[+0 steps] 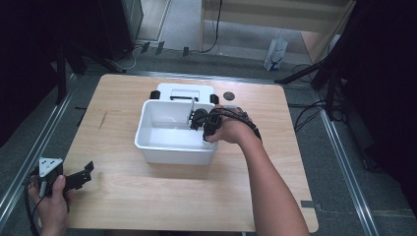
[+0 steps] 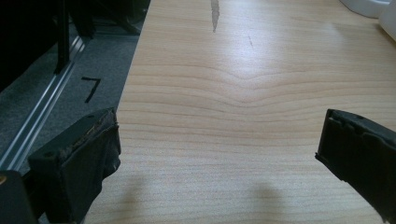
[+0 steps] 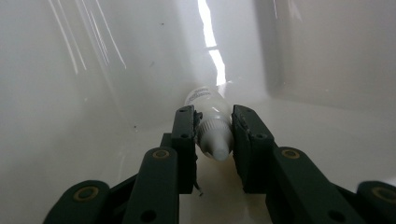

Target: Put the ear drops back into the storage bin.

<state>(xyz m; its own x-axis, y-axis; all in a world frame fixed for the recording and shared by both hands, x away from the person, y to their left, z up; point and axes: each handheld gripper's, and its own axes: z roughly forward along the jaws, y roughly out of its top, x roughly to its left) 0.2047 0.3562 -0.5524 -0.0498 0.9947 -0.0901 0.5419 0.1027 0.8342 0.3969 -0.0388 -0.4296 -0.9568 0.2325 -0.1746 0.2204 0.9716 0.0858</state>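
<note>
Inside the white bin (image 1: 147, 140), your right gripper (image 3: 214, 128) clamps a small white bottle (image 3: 212, 133) by its cap end; left gripper (image 2: 217, 140) idles wide open, well left of the bin.

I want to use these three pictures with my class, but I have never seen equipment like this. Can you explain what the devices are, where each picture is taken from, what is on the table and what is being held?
A person sits at a wooden table with a hand-held two-jaw gripper in each hand; there is no robot arm. The high view looks down from above the person's side. The other two pictures come from small cameras riding on the grippers, looking along their black jaws.

On the table stands a white plastic bin, with its white lid lying behind it and a small dark disc nearby.

The left gripper rests open near the table's corner, holding nothing. The right gripper reaches inside the bin, shut on a small white bottle, gripping it at its cap end.
</note>
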